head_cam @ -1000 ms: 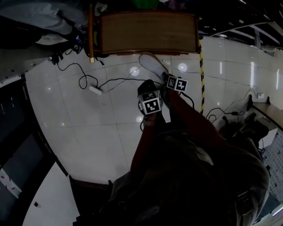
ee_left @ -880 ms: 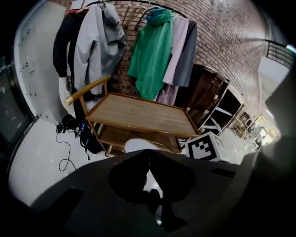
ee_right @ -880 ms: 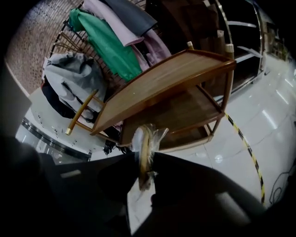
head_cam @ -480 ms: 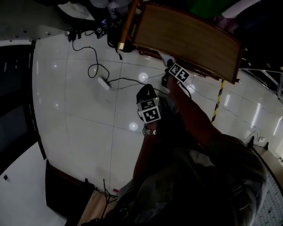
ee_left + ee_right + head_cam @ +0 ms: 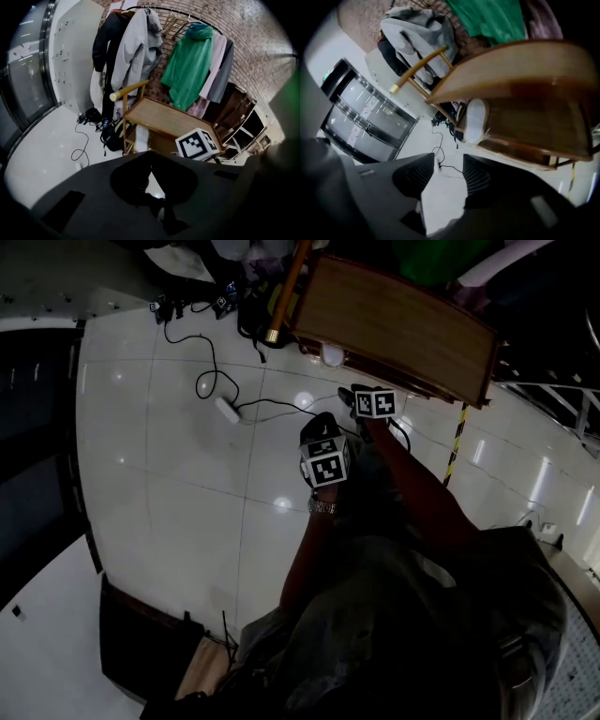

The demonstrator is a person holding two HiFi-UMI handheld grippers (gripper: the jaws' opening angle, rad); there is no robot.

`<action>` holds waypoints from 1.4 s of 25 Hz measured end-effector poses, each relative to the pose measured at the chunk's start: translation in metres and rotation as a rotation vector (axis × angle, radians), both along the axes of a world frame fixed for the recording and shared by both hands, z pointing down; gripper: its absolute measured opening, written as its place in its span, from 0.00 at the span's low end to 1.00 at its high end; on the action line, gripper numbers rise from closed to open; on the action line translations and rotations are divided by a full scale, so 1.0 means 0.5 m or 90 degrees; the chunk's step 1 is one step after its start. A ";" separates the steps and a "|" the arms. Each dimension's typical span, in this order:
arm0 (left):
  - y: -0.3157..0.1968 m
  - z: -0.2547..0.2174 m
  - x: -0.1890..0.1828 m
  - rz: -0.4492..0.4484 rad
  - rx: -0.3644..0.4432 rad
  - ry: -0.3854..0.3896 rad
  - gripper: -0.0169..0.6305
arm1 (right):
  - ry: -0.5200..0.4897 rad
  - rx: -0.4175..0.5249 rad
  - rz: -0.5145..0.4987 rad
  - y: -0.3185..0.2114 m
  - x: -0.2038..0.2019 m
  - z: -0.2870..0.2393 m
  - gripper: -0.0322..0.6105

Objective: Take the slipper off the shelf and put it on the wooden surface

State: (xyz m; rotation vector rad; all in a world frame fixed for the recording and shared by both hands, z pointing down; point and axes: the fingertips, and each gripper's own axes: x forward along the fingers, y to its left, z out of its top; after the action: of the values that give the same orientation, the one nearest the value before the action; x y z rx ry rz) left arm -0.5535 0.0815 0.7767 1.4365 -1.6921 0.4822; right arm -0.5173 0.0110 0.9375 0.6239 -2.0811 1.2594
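Since a moment ago the slipper (image 5: 476,121) has left my right gripper (image 5: 449,164), and my hand has pulled back a little from the wooden stand (image 5: 511,65). The white slipper now lies on the stand's lower shelf (image 5: 534,147), under the top. It is at the left end, as my right gripper view shows it. Its long side runs from the front of the shelf to the back, and one end pokes out at the front, toward me. I cannot tell which end is the toe. My right fingers (image 5: 476,177) are opening. Only the white floor (image 5: 440,197) shows between them, and they touch nothing. My left gripper (image 5: 150,160) is nearer to my body, and its fingers (image 5: 126,180) are pressed together with nothing in them.
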 end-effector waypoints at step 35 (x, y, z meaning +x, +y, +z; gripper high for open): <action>-0.184 -0.533 0.692 0.446 0.151 0.002 0.03 | 0.106 0.278 0.319 -0.029 0.694 -0.835 0.05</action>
State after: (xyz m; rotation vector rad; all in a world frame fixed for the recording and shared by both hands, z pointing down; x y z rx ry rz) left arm -0.2074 -0.0105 0.5100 2.2069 -1.2323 0.6621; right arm -0.1703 -0.0034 0.5201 1.4661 -2.1398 0.9483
